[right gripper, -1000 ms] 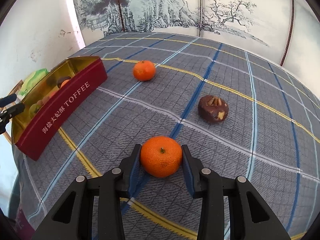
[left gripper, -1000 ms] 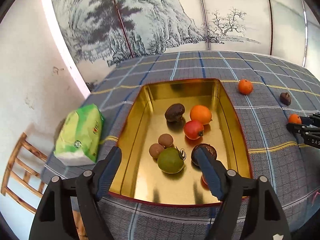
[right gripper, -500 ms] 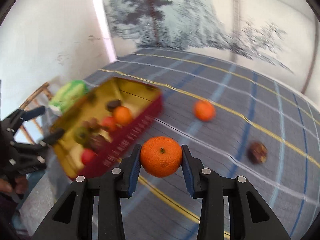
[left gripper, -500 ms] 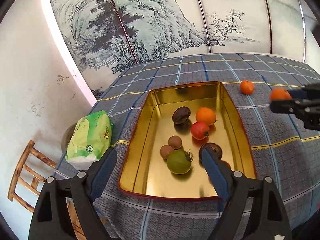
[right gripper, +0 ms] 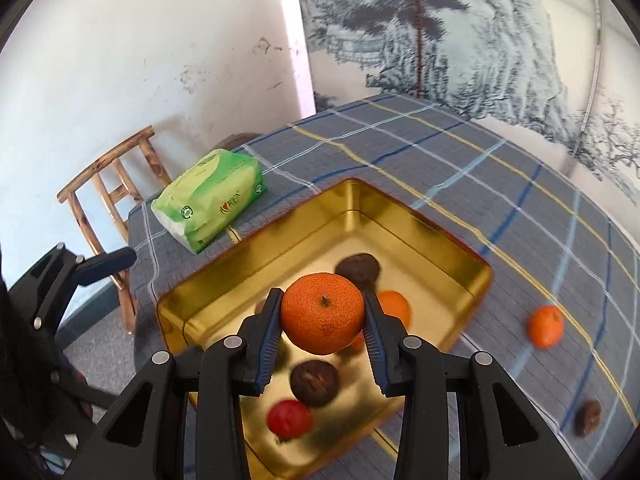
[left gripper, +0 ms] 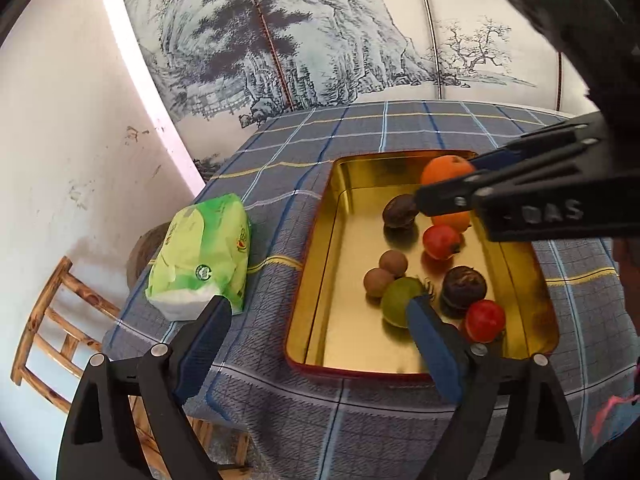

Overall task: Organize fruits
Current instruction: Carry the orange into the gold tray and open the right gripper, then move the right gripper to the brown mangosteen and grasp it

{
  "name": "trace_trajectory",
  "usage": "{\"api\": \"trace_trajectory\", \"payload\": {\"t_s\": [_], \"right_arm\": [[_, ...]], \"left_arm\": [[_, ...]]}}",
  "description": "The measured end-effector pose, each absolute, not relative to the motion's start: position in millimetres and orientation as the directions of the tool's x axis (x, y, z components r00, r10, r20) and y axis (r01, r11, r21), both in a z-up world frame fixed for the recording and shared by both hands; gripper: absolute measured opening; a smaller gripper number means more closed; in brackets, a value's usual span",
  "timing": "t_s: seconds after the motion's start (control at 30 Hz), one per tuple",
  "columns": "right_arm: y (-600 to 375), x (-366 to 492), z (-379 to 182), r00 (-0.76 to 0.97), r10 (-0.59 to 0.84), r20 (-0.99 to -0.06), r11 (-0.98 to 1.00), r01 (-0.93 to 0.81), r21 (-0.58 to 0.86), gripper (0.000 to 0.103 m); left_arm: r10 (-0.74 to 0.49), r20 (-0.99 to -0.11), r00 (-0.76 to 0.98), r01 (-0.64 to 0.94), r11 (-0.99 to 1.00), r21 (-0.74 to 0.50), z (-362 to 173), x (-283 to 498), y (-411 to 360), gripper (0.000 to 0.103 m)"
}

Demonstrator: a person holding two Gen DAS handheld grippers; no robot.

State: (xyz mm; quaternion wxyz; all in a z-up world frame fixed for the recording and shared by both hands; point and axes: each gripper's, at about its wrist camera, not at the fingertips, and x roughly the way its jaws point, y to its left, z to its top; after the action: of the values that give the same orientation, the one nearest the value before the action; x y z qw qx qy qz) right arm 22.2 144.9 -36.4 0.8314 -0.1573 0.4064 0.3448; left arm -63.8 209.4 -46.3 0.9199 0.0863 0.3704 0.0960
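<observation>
My right gripper (right gripper: 322,314) is shut on an orange mandarin (right gripper: 322,312) and holds it above the gold tin tray (right gripper: 404,216). In the left wrist view the same mandarin (left gripper: 444,168) hangs over the tray's far end (left gripper: 360,160). The tray holds several fruits: a green one (left gripper: 398,300), red ones (left gripper: 440,241), dark brown ones (left gripper: 464,286), small brown ones (left gripper: 393,263) and another orange (left gripper: 454,220). My left gripper (left gripper: 316,320) is open and empty at the tray's near left corner. An orange mandarin (right gripper: 545,326) and a dark fruit (right gripper: 587,417) lie on the cloth right of the tray.
A green tissue pack (left gripper: 200,252) lies on the plaid tablecloth (left gripper: 280,216) left of the tray. A wooden chair (left gripper: 52,320) stands beside the table's left edge. A painted screen (left gripper: 320,40) stands behind the table.
My right gripper carried the mandarin from the cloth to above the tray. My left gripper drifted left and back from the tray, still open.
</observation>
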Motion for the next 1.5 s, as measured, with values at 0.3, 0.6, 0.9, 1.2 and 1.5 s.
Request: {"api": "trace_trajectory", "payload": {"t_s": [0.3,0.6,0.9,1.2,1.5], "right_arm": [[179,50,-55,0.387,0.416,-0.823,0.719,-0.695,0.037,0.04],[192,73,-70,0.377,0.385,-0.843,0.743,-0.668,0.04,0.04],[177,84,-62,0.38,0.496,-0.78,0.753,-0.635,0.169,0.041],[79,53,-31,0.535,0.55,-0.641,0.805,-0.544,0.237,0.042],[-89,7,-44,0.728,0.177,-0.662,0.971,-0.24,-0.004,0.058]], "left_arm": [[0.248,-0.686,0.684,-0.137,0.968,0.212,-54,-63,226,0.087],[0.248,-0.702,0.668,-0.149,0.968,0.2,-57,-61,233,0.087],[0.249,-0.713,0.655,-0.149,0.968,0.201,-61,-58,232,0.088],[0.241,-0.704,0.668,-0.134,0.97,0.205,-54,-63,223,0.089],[0.12,-0.676,0.727,0.019,0.981,0.195,-26,-67,180,0.089]]}}
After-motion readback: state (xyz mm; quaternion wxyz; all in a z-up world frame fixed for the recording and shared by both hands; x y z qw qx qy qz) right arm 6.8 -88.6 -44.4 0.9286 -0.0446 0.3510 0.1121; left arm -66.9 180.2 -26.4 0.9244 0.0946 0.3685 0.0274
